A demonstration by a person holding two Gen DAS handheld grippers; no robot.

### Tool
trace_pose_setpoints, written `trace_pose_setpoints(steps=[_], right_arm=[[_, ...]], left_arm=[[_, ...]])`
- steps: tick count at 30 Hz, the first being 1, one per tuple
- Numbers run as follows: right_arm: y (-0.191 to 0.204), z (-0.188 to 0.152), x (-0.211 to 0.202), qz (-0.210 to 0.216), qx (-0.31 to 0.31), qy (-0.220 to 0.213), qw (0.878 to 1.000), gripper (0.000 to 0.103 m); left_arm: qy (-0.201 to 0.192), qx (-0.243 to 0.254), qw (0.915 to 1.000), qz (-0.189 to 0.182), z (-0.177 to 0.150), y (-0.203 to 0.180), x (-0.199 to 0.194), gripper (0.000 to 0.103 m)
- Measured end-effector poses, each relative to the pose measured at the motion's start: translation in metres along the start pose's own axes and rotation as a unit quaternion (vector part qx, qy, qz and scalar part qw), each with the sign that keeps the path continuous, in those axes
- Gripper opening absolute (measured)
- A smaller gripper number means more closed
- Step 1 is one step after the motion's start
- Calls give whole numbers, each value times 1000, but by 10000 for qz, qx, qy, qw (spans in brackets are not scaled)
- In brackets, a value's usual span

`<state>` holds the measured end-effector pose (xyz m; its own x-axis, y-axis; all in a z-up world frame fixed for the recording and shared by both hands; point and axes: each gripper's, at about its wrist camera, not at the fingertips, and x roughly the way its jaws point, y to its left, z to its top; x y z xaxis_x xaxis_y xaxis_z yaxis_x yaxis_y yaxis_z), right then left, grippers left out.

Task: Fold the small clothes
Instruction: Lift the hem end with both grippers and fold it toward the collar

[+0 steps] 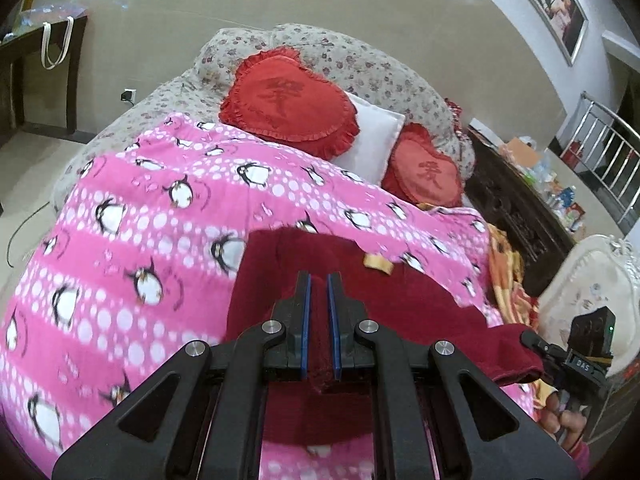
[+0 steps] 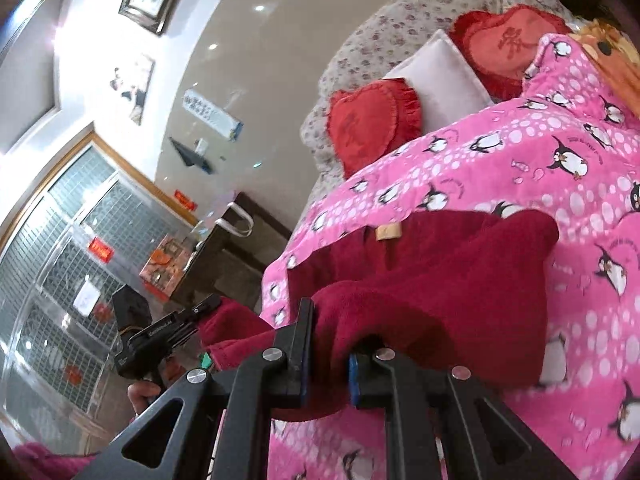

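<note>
The dark red garment point(image 1: 400, 304) lies on the pink penguin quilt point(image 1: 140, 216) near the bed's foot, a tan label point(image 2: 387, 232) at its far edge, its near part lifted. The left gripper point(image 1: 319, 280) is clenched on the cloth's near edge, and the right gripper point(image 2: 332, 344) grasps a bunched fold of it. Beyond lie two red heart cushions point(image 1: 288, 96) and a white pillow point(image 1: 372, 136).

The dark red garment point(image 2: 432, 280) is soft, fuzzy cloth, matt — with a small tan label point(image 2: 387, 232) sewn on. The pink penguin-print quilt point(image 1: 140, 220) is smooth printed cotton. Both grippers' fingers point(image 1: 303, 320) are matt black plastic with blue pads and bright metal pivot pins point(image 1: 270, 326). The heart cushions point(image 1: 288, 96) are red cloth with frilled edges — the floor point(image 1: 160, 12) is glossy.
</note>
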<state>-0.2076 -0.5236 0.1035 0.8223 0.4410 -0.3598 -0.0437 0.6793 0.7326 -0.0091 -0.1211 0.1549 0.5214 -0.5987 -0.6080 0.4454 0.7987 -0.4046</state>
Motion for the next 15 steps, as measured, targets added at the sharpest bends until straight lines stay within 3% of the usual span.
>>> trace_pose_setpoints(steps=[7, 15], right_arm=[[-36, 33, 33, -283, 373, 74, 9989, 13], [-90, 64, 79, -540, 1206, 598, 9894, 17]], left_arm=[[255, 100, 9990, 340, 23, 5, 66, 7], [327, -236, 9964, 739, 45, 35, 114, 7]])
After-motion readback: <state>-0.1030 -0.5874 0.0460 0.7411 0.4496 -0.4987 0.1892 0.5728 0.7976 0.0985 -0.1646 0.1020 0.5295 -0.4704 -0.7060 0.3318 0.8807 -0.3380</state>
